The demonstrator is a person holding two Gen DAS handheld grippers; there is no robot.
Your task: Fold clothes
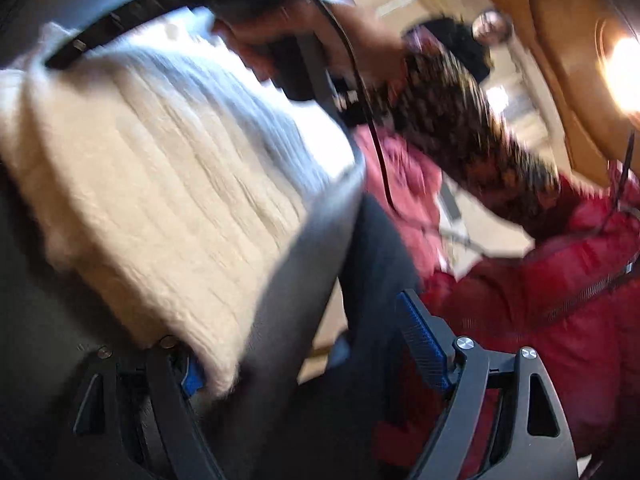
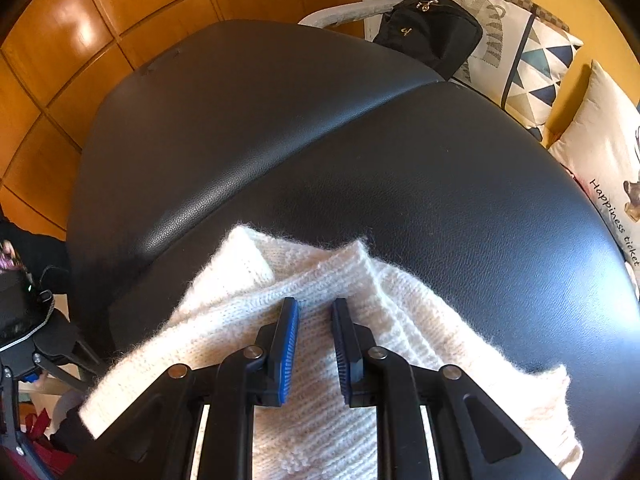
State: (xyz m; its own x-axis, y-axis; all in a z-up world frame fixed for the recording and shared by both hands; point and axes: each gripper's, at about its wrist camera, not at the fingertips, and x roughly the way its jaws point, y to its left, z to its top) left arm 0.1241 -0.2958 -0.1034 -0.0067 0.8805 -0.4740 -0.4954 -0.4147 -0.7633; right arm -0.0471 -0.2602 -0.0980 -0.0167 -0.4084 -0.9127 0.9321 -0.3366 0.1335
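A cream knitted sweater (image 2: 332, 272) lies on the black leather cushion (image 2: 400, 168). My right gripper (image 2: 316, 312) hovers over its folded edge with the jaws a small gap apart and nothing between them. In the blurred left wrist view the same sweater (image 1: 152, 184) fills the upper left. My left gripper (image 1: 304, 344) is wide open, its left finger (image 1: 192, 376) at the sweater's fuzzy edge and its right finger (image 1: 424, 344) well apart. The person's hand holding the right gripper (image 1: 296, 52) shows above the sweater.
The person wears a red padded jacket (image 1: 540, 280). A black bag (image 2: 432, 36) and patterned pillows (image 2: 532, 64) sit at the far right of the cushion. Wooden panelling (image 2: 100, 28) lies behind. Dark clutter (image 2: 24, 292) sits at the left edge.
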